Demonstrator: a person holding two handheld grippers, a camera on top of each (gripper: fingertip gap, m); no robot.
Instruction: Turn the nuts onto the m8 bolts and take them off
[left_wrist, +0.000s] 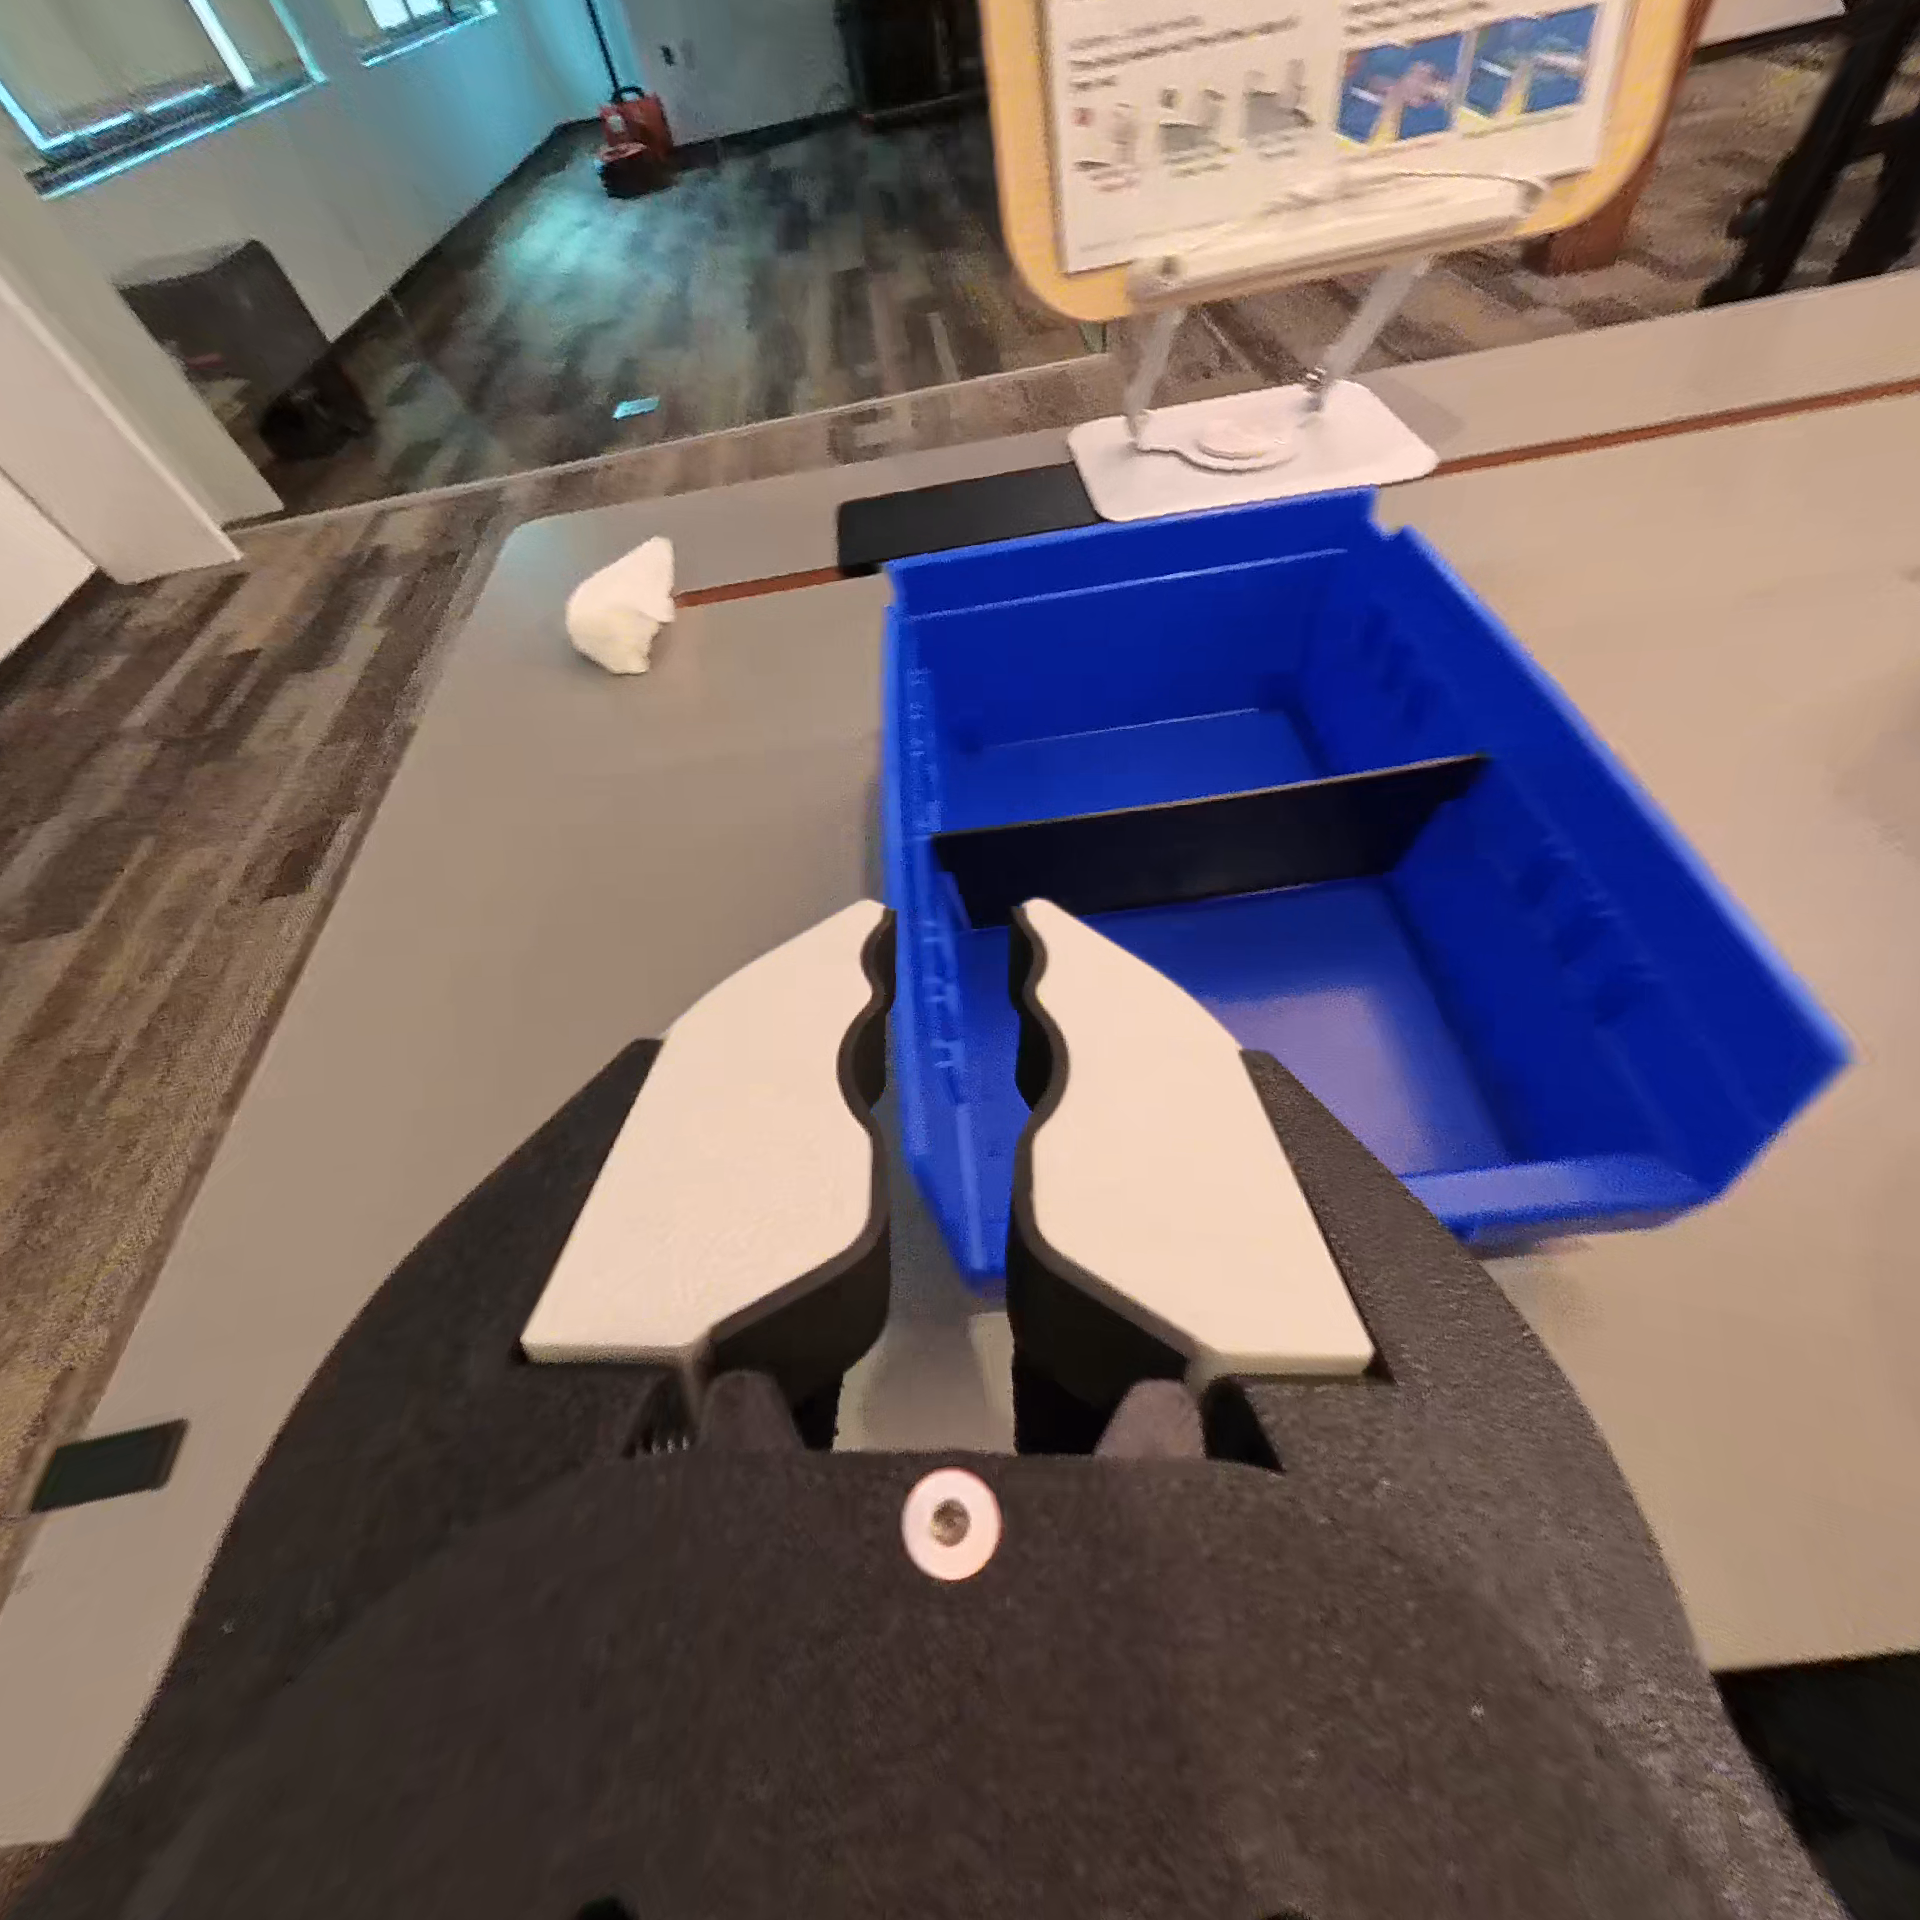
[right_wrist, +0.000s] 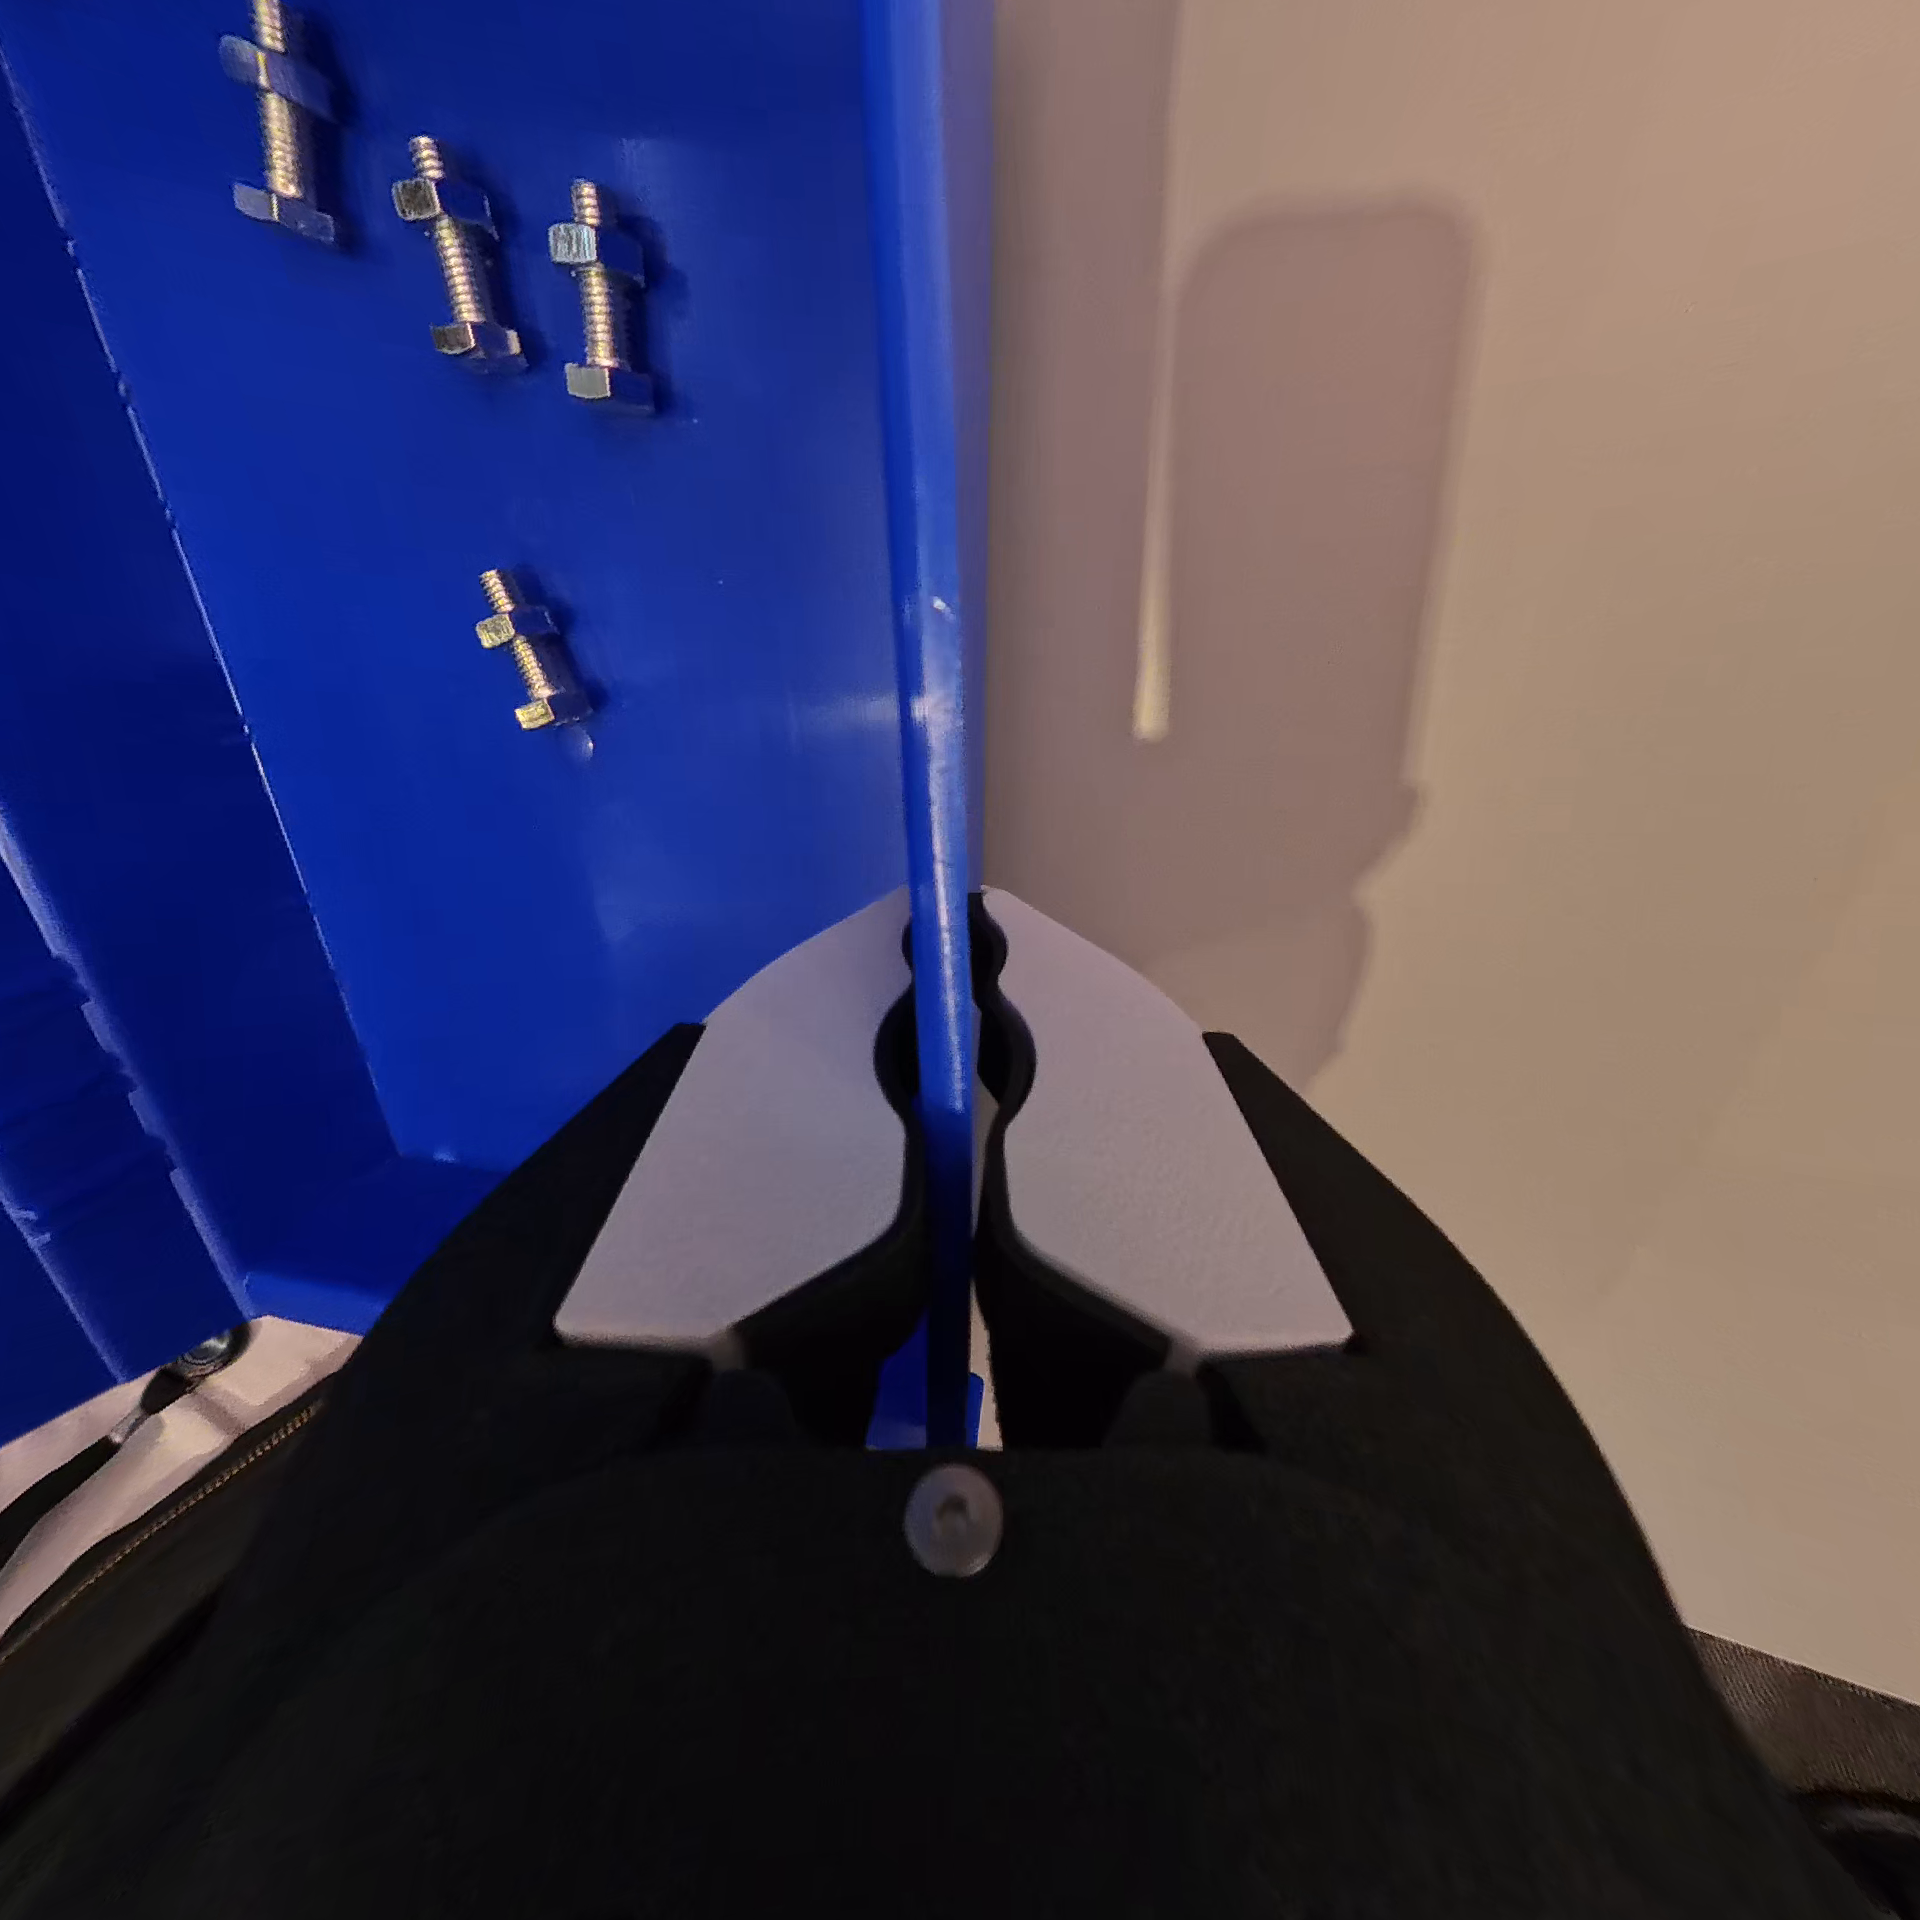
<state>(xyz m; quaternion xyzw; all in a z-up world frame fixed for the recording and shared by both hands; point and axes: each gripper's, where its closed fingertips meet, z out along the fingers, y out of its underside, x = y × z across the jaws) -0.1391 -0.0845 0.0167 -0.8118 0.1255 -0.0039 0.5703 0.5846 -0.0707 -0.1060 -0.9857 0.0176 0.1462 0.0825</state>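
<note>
1. Two blue bins are in play, one in each wrist view. The right gripper (right_wrist: 943, 925) is clamped on the thin side wall of a blue bin (right_wrist: 582, 831), pads pressing both faces, probably to steady or shift it.
2. Four bolts (right_wrist: 473, 260), each with a nut (right_wrist: 592, 249) threaded on, lie on that bin's floor, beyond and left of the fingertips.
3. The left gripper (left_wrist: 951, 920) hangs with jaws apart, gripping nothing, above the near wall of a divided blue bin (left_wrist: 1662, 883) that holds no hardware; likely free to reach for a bolt.
4. An instruction sheet on a stand (left_wrist: 1320, 125) sits behind that bin; its wording is too blurred to make out.
</note>
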